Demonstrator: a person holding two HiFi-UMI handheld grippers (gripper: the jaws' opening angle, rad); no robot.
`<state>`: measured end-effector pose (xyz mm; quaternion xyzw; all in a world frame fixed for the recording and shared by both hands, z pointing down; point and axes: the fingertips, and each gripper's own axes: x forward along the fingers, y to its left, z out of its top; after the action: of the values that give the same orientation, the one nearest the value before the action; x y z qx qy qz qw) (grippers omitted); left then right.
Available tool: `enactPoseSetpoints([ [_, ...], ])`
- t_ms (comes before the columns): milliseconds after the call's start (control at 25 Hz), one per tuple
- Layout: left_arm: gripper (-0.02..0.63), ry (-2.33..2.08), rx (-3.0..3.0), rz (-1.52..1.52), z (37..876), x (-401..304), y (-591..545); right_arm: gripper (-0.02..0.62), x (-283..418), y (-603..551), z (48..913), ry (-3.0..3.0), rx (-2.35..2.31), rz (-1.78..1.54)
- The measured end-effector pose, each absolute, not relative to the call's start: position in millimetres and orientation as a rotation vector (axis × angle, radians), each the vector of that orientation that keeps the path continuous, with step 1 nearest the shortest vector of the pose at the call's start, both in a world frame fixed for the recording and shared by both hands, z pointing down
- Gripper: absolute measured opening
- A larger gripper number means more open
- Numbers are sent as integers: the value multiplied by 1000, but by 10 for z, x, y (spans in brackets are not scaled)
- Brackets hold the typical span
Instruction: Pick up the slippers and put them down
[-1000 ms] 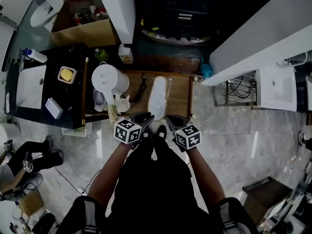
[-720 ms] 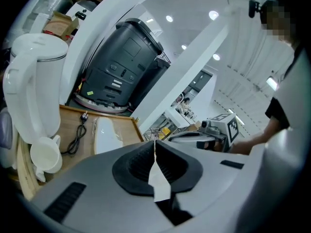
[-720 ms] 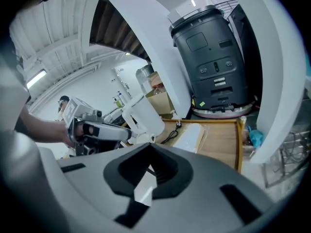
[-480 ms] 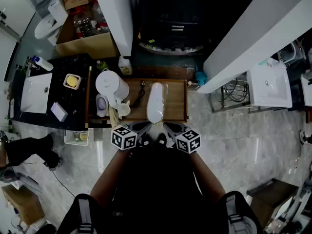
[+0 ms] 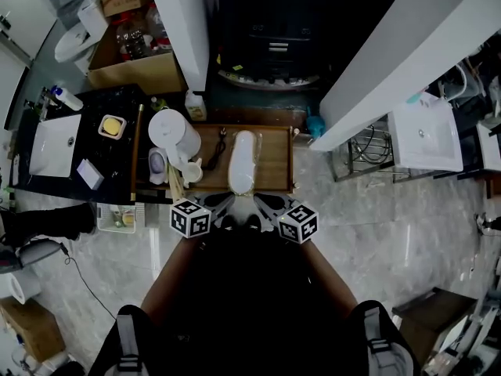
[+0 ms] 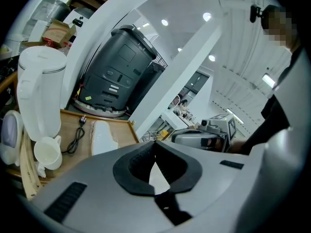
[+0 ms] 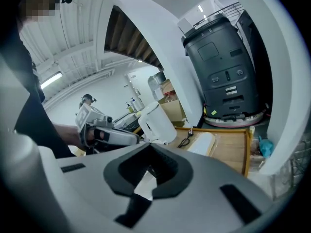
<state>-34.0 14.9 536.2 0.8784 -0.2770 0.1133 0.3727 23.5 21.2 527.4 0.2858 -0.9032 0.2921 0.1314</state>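
- The slippers (image 5: 243, 161) lie flat on a wooden tray (image 5: 275, 159), showing as one long white shape
- Their long axis runs straight away from the person, from the tray's near edge towards its far edge; which end is toe or heel cannot be told
- A black cable (image 5: 217, 151) lies on the tray just to their left, then a white kettle (image 5: 174, 131) and a small cup (image 5: 192, 172)
- The left gripper (image 5: 227, 202) has its jaws pressed together with nothing between them
- The right gripper (image 5: 264, 202) is likewise closed and empty
- Both grippers are held side by side at the near end of the tray, tips angled inward towards each other, and neither touches the slippers
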Motion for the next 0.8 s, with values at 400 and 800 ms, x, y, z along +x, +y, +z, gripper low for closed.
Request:
enactPoseSetpoints([
  [400,12,-733,2258,278,5296,-280,177,8,292,297,5296,-2631,794,829],
  [800,12,-761,2269,268,5243,-254,115,8,310,247,5293,-2628,765,797],
])
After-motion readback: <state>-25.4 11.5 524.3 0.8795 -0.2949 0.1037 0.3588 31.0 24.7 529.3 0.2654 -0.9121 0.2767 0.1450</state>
